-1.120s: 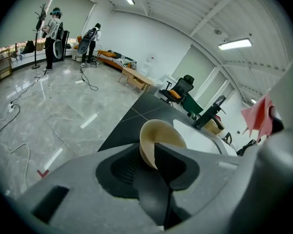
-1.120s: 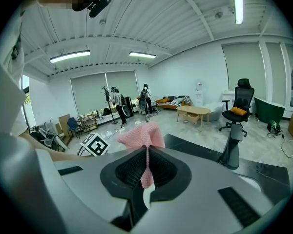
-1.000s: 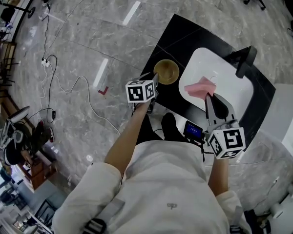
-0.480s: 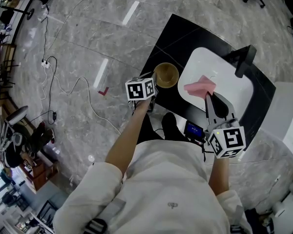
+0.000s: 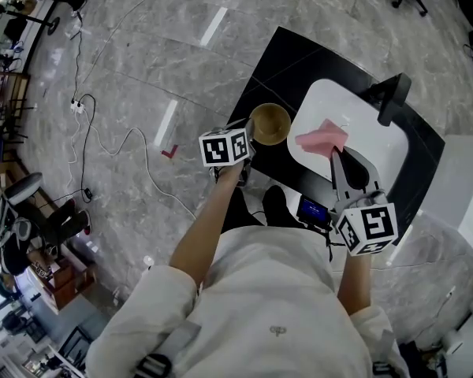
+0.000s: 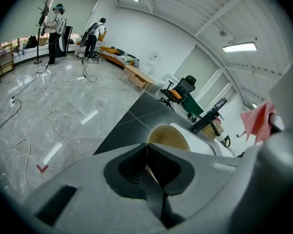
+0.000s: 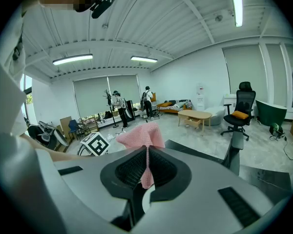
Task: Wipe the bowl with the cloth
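A tan bowl (image 5: 270,123) sits on the black table (image 5: 299,61), near its left edge. My left gripper (image 5: 249,135) is shut on the bowl's near rim; in the left gripper view the thin rim of the bowl (image 6: 168,136) runs between the closed pads of this gripper (image 6: 147,162). A pink cloth (image 5: 322,138) hangs above the white tray (image 5: 378,144), to the right of the bowl. My right gripper (image 5: 337,157) is shut on the cloth's edge. In the right gripper view the cloth (image 7: 139,135) sticks up from that gripper (image 7: 145,167).
A black stand (image 5: 392,97) rises at the tray's far side. A small device with a lit screen (image 5: 311,209) lies at the table's near edge. Cables (image 5: 102,132) trail over the marble floor on the left. People and office chairs stand far off.
The bowl and the left gripper at its rim have shifted slightly toward me. The right gripper and the pink cloth have barely moved.
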Demonstrator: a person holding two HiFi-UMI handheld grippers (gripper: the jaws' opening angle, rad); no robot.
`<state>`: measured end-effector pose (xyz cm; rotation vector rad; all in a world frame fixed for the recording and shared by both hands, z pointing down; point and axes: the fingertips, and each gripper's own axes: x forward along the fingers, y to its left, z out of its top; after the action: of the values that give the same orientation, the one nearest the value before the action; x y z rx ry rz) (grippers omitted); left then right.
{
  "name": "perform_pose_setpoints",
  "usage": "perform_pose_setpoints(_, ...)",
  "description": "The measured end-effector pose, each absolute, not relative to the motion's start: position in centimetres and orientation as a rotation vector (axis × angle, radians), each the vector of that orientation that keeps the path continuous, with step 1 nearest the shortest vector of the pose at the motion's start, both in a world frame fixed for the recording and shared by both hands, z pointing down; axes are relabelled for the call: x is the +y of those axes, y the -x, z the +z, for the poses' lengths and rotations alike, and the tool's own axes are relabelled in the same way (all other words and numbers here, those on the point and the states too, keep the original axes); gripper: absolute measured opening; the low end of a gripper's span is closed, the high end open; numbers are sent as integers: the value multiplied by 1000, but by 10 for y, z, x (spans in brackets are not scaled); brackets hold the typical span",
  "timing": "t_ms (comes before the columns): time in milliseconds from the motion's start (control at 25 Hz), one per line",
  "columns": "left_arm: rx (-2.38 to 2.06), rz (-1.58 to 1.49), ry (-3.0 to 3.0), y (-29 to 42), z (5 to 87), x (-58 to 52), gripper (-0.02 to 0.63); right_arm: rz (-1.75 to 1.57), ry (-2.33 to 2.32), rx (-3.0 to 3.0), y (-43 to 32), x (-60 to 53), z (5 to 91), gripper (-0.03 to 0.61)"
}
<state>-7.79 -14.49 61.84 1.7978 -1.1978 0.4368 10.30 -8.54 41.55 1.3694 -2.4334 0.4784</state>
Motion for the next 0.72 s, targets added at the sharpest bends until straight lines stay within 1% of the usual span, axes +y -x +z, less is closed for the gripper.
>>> perform_pose_setpoints(400,-1209,341,-1922,67,540,-149,20,322,-1370,-2557,-88,-90,364,15)
perform_pose_setpoints(720,-1237,274,-2028,66,470,-146,20,228,-1306,-2656,-60,-88,336,15)
